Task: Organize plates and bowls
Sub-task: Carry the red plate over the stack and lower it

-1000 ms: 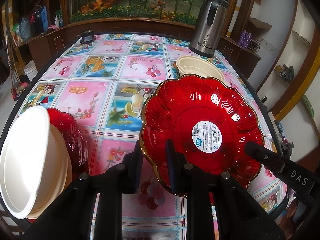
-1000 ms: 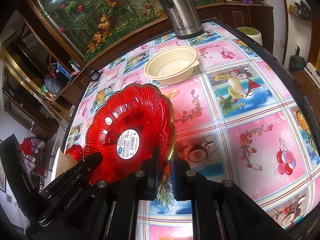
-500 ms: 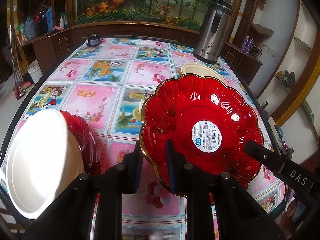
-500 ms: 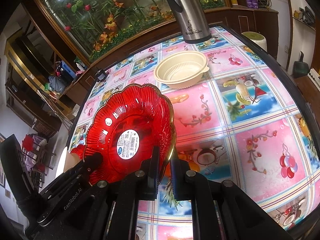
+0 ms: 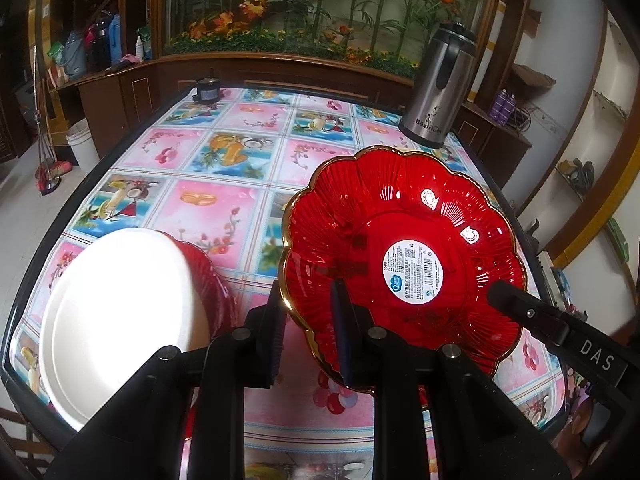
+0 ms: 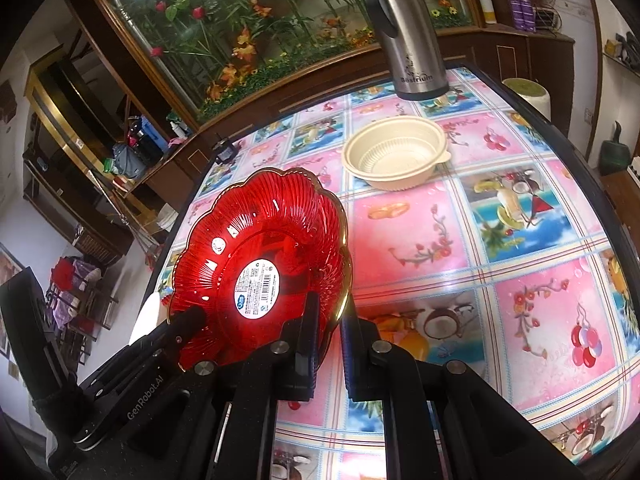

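Observation:
A red scalloped glass plate (image 5: 404,256) with a gold rim and a round white label is held in the air above the table. My left gripper (image 5: 308,312) is shut on its left rim. My right gripper (image 6: 330,320) is shut on its right rim; the plate also shows in the right wrist view (image 6: 260,268). A white plate (image 5: 116,320) rests on a second red plate (image 5: 212,280) at the table's near left. A cream plastic bowl (image 6: 394,156) sits upright farther along the table.
A steel thermos jug (image 5: 440,92) stands at the far right of the table (image 5: 224,200), which has a pink and blue fruit-print cloth. A small dark object (image 5: 207,90) sits at the far edge. Wooden cabinets surround the table.
Both grippers have lifted the red plate higher. The table and the white plate now lie lower and farther off, and the plate hides the cream bowl in the left wrist view.

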`<state>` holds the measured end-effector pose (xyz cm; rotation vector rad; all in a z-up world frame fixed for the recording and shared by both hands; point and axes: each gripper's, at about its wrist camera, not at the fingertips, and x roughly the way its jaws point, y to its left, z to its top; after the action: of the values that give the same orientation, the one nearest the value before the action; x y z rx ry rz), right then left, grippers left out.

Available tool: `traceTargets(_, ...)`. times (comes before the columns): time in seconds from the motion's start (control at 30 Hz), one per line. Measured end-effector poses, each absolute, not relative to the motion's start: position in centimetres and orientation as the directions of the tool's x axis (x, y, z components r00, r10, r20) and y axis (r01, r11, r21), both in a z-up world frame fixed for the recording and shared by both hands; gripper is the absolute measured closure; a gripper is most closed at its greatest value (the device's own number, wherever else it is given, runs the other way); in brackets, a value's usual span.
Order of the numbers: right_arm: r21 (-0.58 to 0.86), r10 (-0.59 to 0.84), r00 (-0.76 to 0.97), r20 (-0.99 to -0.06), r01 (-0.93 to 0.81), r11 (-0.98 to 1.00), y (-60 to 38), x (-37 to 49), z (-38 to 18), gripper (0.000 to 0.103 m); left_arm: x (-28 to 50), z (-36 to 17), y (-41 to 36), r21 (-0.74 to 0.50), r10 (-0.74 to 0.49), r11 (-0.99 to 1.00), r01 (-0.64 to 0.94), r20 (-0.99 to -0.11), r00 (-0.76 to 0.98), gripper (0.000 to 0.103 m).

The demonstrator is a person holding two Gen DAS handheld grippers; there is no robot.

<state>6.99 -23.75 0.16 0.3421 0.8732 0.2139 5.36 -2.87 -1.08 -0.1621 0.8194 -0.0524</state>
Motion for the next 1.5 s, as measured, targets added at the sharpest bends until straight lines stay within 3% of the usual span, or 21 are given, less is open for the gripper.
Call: traceTargets(1.5, 0.337, 0.457, 0.603, -0.654, -0.309, 0.889, -11.4, 6.4, 4.8, 0.093, 1.1, 2.5, 8.6, -0.212, 0.017, 0.956, -0.204, -0.651, 0.759, 0.084)
